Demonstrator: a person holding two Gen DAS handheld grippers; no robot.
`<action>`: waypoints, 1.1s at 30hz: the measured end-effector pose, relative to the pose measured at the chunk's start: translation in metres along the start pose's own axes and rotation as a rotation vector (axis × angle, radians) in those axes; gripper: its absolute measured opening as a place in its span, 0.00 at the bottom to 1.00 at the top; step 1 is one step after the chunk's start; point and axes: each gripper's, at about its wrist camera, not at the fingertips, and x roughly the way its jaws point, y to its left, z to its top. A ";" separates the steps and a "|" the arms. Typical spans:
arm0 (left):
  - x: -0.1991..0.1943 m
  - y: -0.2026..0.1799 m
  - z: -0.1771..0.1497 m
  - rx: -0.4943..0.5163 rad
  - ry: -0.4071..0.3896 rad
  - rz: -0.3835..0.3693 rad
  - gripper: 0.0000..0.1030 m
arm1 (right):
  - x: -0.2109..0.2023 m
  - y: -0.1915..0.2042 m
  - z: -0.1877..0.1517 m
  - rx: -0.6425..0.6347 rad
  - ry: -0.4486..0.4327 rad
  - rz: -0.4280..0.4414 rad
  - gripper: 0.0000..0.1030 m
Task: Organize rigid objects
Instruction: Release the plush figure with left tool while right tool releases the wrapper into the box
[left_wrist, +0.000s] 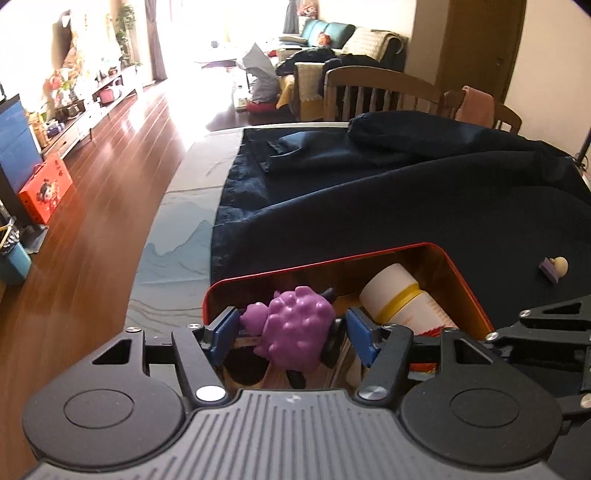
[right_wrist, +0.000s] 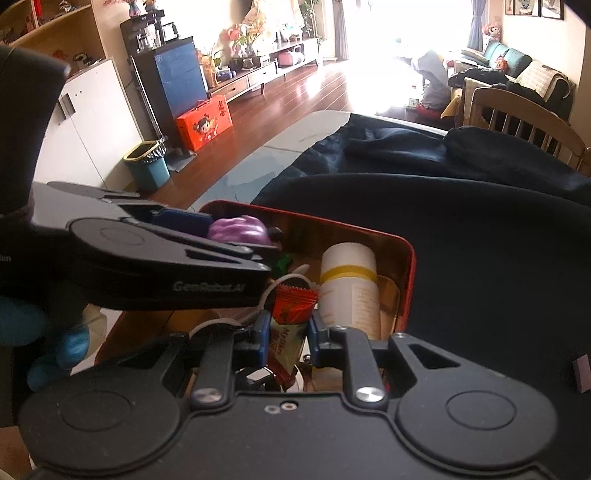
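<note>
Both grippers are over the red tin (left_wrist: 458, 275) on the dark cloth (left_wrist: 406, 206) now. The left gripper (left_wrist: 291, 332) has the purple toy (left_wrist: 293, 328) between its blue pads, jaws about half open; the toy fills most of the gap, but I cannot tell whether the pads actually press on it. The right gripper (right_wrist: 286, 334) is nearly closed, pinching a red snack packet (right_wrist: 291, 314) that stands up between its fingers, right beside the white bottle (right_wrist: 349, 291) lying in the tin. Risk here, I'd say, is crowding: the two grippers sit close together over one small tin, so they could knock each other or nudge the bottle. If the toy is barely held, it may drop onto the rim and bounce out. One small piece (left_wrist: 554, 269) is on the cloth outside the tin.
</note>
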 end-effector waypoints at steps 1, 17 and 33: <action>0.001 -0.001 0.001 0.003 0.000 -0.005 0.61 | 0.002 0.001 0.000 -0.005 0.007 -0.003 0.19; 0.008 0.002 -0.001 0.008 0.024 -0.063 0.60 | -0.001 0.003 -0.001 -0.012 0.018 -0.014 0.25; -0.026 0.006 -0.005 0.003 -0.026 -0.054 0.64 | -0.040 -0.002 -0.004 0.063 -0.051 0.001 0.37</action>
